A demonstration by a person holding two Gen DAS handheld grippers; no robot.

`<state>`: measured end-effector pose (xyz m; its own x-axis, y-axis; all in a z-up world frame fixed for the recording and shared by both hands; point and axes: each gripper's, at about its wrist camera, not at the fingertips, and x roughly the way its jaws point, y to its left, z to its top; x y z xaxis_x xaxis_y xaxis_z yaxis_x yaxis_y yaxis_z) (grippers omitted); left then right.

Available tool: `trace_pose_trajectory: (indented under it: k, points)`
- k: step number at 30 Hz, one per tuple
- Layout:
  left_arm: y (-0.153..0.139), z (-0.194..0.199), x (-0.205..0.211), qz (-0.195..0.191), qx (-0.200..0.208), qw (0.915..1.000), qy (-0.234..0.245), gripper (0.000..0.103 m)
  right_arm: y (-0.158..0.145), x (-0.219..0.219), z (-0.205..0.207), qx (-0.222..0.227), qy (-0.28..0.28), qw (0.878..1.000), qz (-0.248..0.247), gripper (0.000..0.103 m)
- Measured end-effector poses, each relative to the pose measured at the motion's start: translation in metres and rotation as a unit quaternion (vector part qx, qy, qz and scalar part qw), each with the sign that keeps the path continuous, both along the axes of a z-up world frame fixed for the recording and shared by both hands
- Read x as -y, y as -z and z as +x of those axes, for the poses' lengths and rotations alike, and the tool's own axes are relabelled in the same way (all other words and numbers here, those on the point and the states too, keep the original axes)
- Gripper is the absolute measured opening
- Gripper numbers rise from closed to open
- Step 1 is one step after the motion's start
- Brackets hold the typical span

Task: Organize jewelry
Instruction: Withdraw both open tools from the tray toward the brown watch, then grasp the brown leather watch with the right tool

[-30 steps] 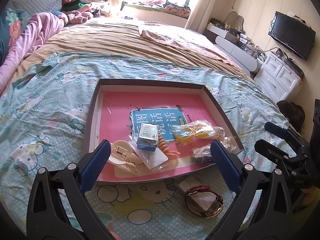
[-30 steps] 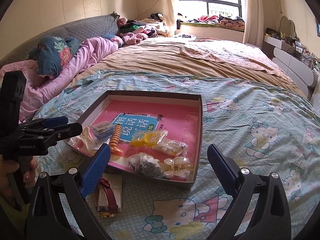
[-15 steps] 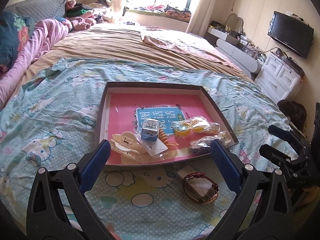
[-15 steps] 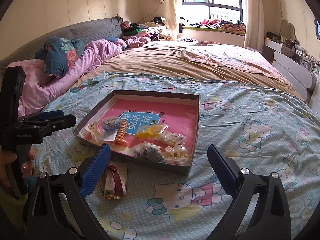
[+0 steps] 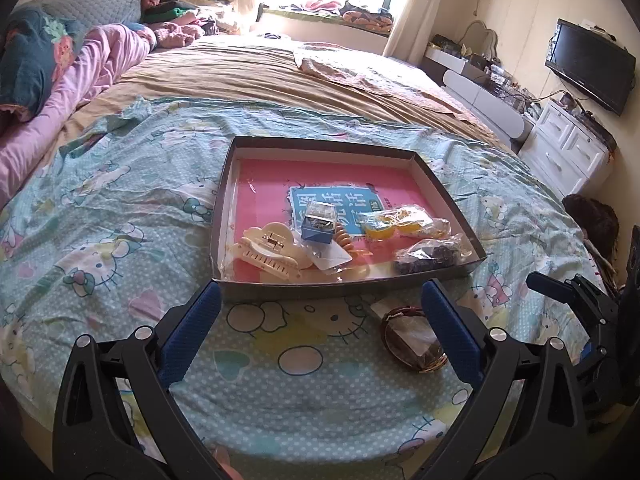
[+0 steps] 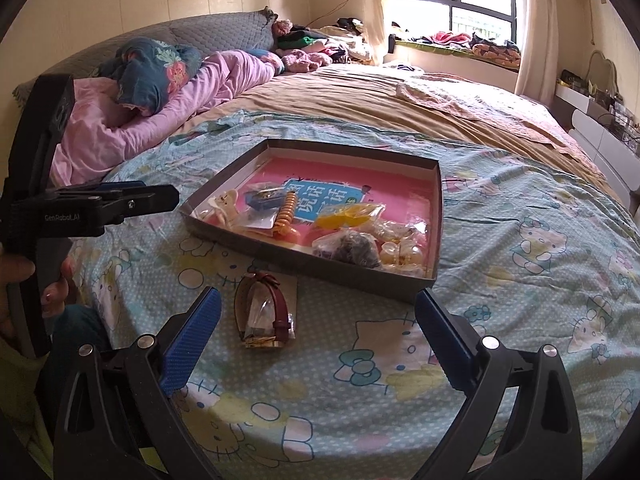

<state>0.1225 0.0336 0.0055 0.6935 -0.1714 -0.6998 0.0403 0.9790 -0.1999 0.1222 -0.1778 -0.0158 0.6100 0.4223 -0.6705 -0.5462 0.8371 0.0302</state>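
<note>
A: Jewelry sits mostly in the box (image 5: 448, 196), in the middle of the frame, on the bed (image 5: 120, 208). I think the walls keep the little things from rolling off.

B: What is still out?

A: One watch (image 6: 266, 312) with a red strap, in a clear bag. It lies on the bed just below the box, lower middle of the right wrist view. It likely goes in next.

B: How many things are inside?

A: One cream hair claw (image 5: 266, 250), one small blue box (image 5: 318, 226), one orange spiral hair tie (image 5: 346, 240), one yellow bag (image 5: 394, 224), one dark bead bag (image 5: 430, 254).

B: And the grippers?

A: Two. The left hand-held gripper (image 5: 320, 330) is wide open, holding nothing. The right hand-held gripper (image 6: 318, 330) is wide open too, empty, with the watch near its left finger.
</note>
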Motion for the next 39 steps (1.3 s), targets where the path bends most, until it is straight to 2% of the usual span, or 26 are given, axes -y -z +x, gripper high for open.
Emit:
trace_pose_trajectory:
  k: [9, 14, 22, 24, 27, 34, 39]
  points:
    - [0.010, -0.007, -0.005, 0.001, -0.013, 0.9999, -0.010, 0.093, 0.034, -0.031, -0.004, -0.013, -0.036, 0.999, -0.034, 0.096]
    - [0.019, -0.008, -0.010, 0.000, -0.027, 0.9995, -0.017, 0.093, 0.053, -0.047, -0.004, -0.011, -0.048, 0.996, -0.070, 0.095]
    - [0.029, -0.005, -0.010, -0.004, -0.041, 0.9991, -0.014, 0.093, 0.075, -0.063, -0.002, -0.006, -0.056, 0.992, -0.108, 0.066]
    - [0.032, -0.003, -0.007, -0.004, -0.044, 0.9990, -0.009, 0.093, 0.076, -0.063, -0.001, -0.003, -0.060, 0.992, -0.108, 0.056]
    - [0.036, -0.002, -0.002, -0.003, -0.049, 0.9988, -0.003, 0.093, 0.075, -0.062, 0.000, 0.001, -0.060, 0.993, -0.105, 0.047]
    - [0.043, 0.001, 0.007, -0.007, -0.060, 0.9981, 0.011, 0.093, 0.065, -0.045, 0.002, -0.015, -0.060, 0.995, -0.076, 0.045]
    - [0.051, 0.007, 0.017, -0.019, -0.072, 0.9969, 0.027, 0.093, 0.051, -0.018, 0.004, -0.036, -0.033, 0.998, -0.033, 0.045]
